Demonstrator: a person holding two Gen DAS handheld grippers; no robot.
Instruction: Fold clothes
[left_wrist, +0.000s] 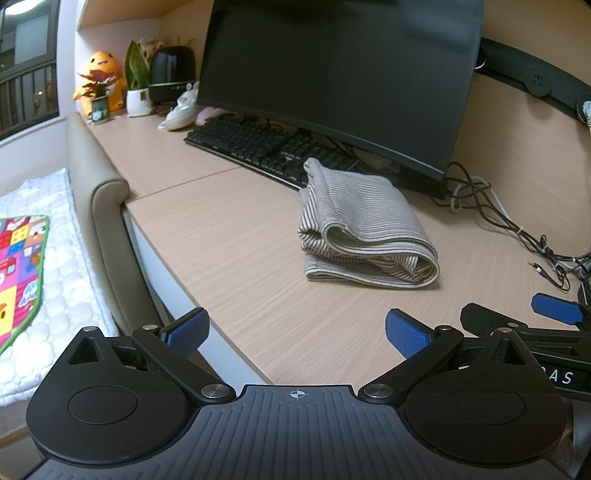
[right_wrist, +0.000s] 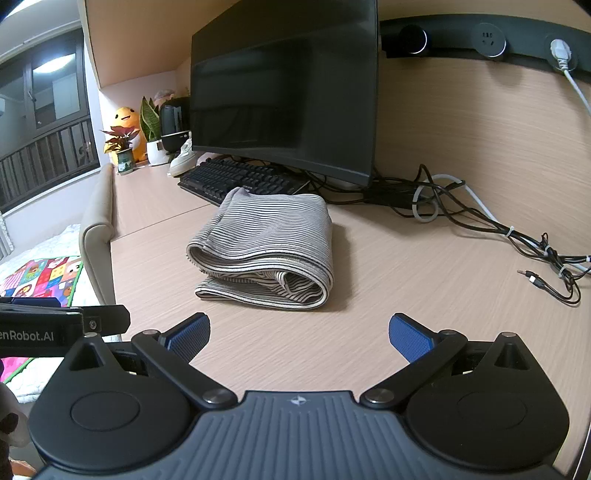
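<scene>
A grey-and-white striped garment (left_wrist: 364, 229) lies folded in a thick bundle on the wooden desk (left_wrist: 236, 236), in front of the keyboard. It also shows in the right wrist view (right_wrist: 267, 247). My left gripper (left_wrist: 295, 332) is open and empty, held back from the garment near the desk's front edge. My right gripper (right_wrist: 299, 334) is open and empty too, a short way in front of the bundle. Part of the right gripper shows at the right edge of the left wrist view (left_wrist: 554, 314).
A black monitor (left_wrist: 340, 74) and keyboard (left_wrist: 258, 147) stand behind the garment. A tangle of cables (right_wrist: 498, 229) lies at the right. Plants, a yellow plush toy (left_wrist: 99, 77) and a shoe sit at the far left. A bed with a colourful mat (left_wrist: 22, 273) is left of the desk.
</scene>
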